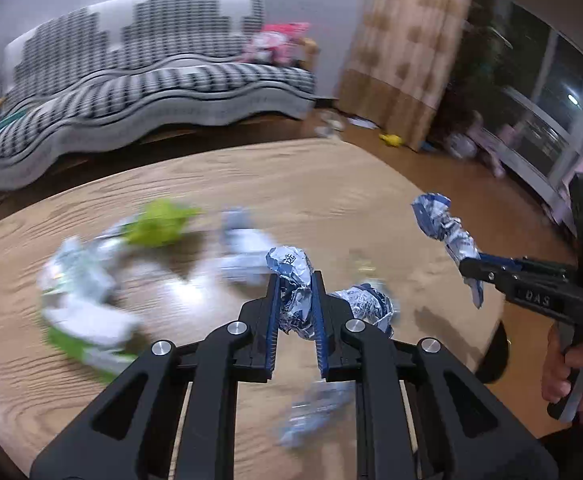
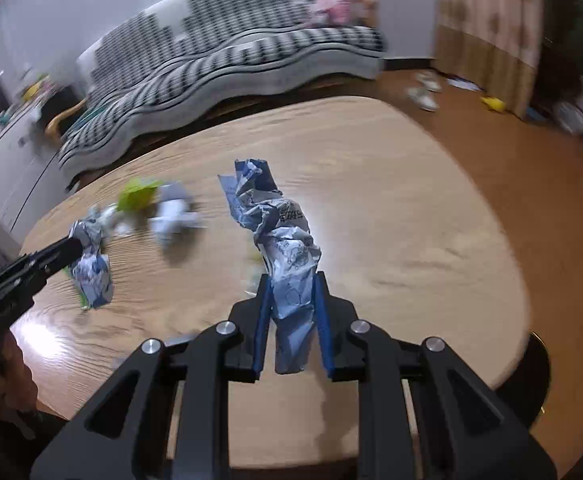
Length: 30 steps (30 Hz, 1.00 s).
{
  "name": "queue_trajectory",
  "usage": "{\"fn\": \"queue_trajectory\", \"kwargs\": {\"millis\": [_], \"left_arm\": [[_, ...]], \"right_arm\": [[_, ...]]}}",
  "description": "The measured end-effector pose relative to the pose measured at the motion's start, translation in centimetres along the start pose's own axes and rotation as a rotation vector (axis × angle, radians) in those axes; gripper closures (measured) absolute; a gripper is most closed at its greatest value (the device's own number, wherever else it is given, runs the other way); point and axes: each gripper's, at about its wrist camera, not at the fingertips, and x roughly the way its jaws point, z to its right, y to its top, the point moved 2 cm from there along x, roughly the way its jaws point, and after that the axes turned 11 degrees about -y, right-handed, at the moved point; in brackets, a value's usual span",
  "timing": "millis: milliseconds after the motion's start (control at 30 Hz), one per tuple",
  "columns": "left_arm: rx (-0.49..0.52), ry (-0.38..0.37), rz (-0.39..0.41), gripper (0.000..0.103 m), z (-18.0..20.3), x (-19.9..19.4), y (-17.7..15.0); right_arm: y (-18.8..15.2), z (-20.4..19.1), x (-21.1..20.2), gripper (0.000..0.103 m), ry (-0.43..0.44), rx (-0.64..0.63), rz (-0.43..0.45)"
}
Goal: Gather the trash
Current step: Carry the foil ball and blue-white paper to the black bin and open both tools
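In the left wrist view my left gripper [image 1: 296,280] is shut on a crumpled blue-and-white wrapper [image 1: 291,262], held above the round wooden table [image 1: 331,184]. My right gripper [image 1: 465,268] comes in from the right, shut on a second long blue-and-white wrapper [image 1: 439,220]. The right wrist view shows that right gripper [image 2: 292,280] pinching its wrapper [image 2: 279,220], which sticks up past the fingertips. At the left edge there, my left gripper [image 2: 76,247] holds its wrapper [image 2: 91,276] hanging down. More trash lies blurred on the table: a green wrapper [image 1: 157,222] and pale wrappers [image 1: 79,280].
A black-and-white patterned sofa [image 1: 131,60] stands behind the table [image 2: 411,200]. A curtain [image 1: 407,40] hangs at the back right, with small items scattered on the wooden floor [image 1: 391,140]. Another blurred wrapper [image 1: 315,412] lies under my left gripper. A hand [image 1: 579,376] grips the right handle.
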Motion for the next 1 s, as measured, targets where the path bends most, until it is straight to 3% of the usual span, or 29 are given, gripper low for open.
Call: {"fn": "queue_trajectory", "kwargs": {"millis": [367, 467, 533, 767, 1000], "left_arm": [[0.201, -0.245, -0.108, 0.089, 18.5, 10.2, -1.5], [0.242, -0.348, -0.171, 0.089, 23.7, 13.3, -3.0], [0.274, -0.379, -0.207, 0.089, 26.4, 15.0, -4.1], [0.351, -0.411, -0.277, 0.089, 31.4, 19.3, -6.3], [0.347, -0.424, -0.325, 0.089, 32.6, 22.3, -6.6]], "right_arm": [[-7.3, 20.6, -1.8, 0.082, -0.192, 0.288, -0.072], [-9.7, 25.1, -1.6, 0.082, -0.227, 0.358, -0.117], [-11.6, 28.1, -1.3, 0.082, -0.240, 0.410, -0.148], [-15.9, 33.4, 0.3, 0.082, -0.259, 0.500, -0.238], [-16.7, 34.4, 0.2, 0.081, -0.255, 0.523, -0.239]]}}
